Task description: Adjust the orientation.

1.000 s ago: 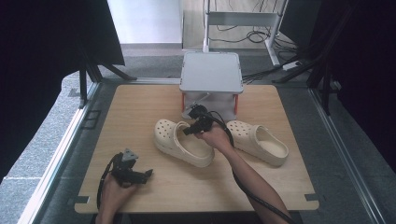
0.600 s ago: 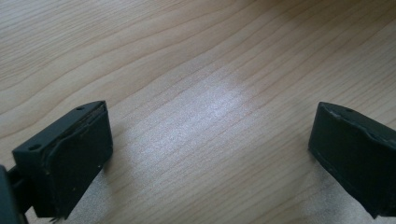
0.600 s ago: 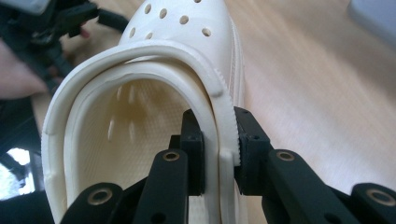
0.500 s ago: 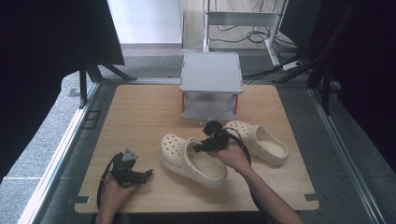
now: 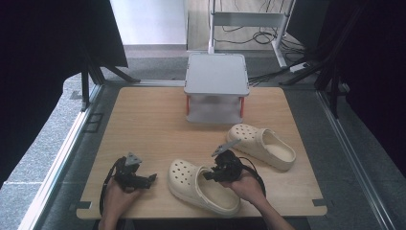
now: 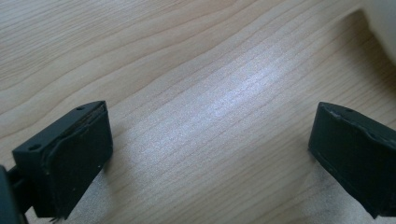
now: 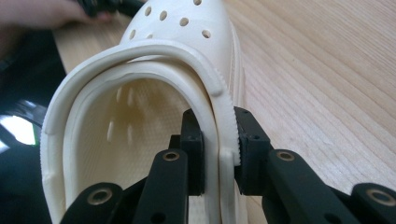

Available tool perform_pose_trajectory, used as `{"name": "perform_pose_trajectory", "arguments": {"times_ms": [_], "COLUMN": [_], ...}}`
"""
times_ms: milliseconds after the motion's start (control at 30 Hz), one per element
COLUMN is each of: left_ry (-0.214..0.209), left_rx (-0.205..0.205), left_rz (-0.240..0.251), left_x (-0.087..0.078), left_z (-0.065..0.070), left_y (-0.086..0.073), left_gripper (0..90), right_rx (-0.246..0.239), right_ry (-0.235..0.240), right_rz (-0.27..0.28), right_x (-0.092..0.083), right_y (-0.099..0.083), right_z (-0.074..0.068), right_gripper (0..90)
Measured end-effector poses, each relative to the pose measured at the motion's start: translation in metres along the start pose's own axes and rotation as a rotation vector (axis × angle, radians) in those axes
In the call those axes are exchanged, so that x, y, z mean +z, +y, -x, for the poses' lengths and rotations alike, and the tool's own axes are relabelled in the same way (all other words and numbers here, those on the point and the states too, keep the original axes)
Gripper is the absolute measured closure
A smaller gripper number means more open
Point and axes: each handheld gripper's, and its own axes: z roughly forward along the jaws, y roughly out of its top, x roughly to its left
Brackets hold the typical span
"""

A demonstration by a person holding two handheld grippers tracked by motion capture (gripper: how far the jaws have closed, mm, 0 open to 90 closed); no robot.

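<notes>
A: Any brand or writing you can read?

B: None legible on anything.

A: Count things for me.

B: Two cream clogs, one grey-lidded box (image 5: 216, 81) at the far middle of the table (image 5: 143, 124), two grippers.

A: Where are the clogs?

B: The near clog (image 5: 201, 186) lies at the front of the table, toe pointing left, between the two hands. The far clog (image 5: 262, 145) sits to the right, just in front of the box, apart from the first.

A: And the tongs?

B: The right gripper (image 7: 218, 154) is clamped narrow on the near clog's side wall and heel strap, one pad inside, one outside. The left gripper (image 6: 210, 154) stands wide with nothing between its pads, low over bare wood at the front left.
</notes>
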Motion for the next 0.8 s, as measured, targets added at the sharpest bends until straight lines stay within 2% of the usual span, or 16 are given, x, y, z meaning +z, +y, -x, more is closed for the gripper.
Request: {"name": "perform_pose_trajectory", "arguments": {"times_ms": [133, 200, 267, 367, 400, 433, 467, 567, 667, 800], "left_ry": [0.001, 0.001, 0.002, 0.002, 0.002, 0.003, 0.003, 0.004, 0.006, 0.007], "left_rx": [-0.001, -0.002, -0.002, -0.003, -0.003, -0.003, -0.003, -0.005, -0.005, -0.006], "left_rz": [0.0, 0.0, 0.0, 0.0, 0.0, 0.0, 0.0, 0.0, 0.0, 0.0], "left_x": [0.0, 0.0, 0.0, 0.0, 0.0, 0.0, 0.0, 0.0, 0.0, 0.0], "left_z": [0.0, 0.0, 0.0, 0.0, 0.0, 0.0, 0.0, 0.001, 0.001, 0.001], "left_y": [0.0, 0.0, 0.0, 0.0, 0.0, 0.0, 0.0, 0.0, 0.0, 0.0], "left_gripper": [0.0, 0.0, 0.0, 0.0, 0.0, 0.0, 0.0, 0.0, 0.0, 0.0], "right_rx": [-0.051, -0.077, -0.077, -0.102, -0.102, -0.103, -0.103, -0.107, -0.095, -0.056], "right_ry": [-0.055, -0.061, -0.025, -0.034, -0.034, -0.044, -0.044, -0.068, -0.1, -0.138], "right_rz": [-0.025, -0.027, -0.026, -0.015, -0.015, -0.009, -0.009, 0.011, 0.016, 0.036], "right_x": [0.005, 0.005, 0.003, -0.005, -0.005, -0.012, -0.012, -0.03, -0.044, -0.065], "right_y": [-0.006, -0.007, -0.008, -0.008, -0.008, -0.009, -0.009, -0.013, -0.019, -0.029], "right_z": [-0.002, -0.001, 0.0, 0.0, 0.0, 0.001, 0.001, 0.006, 0.014, 0.03], "right_gripper": [75.4, 73.0, 61.2, 47.1, 47.1, 40.3, 40.3, 29.1, 26.4, 25.9]}}
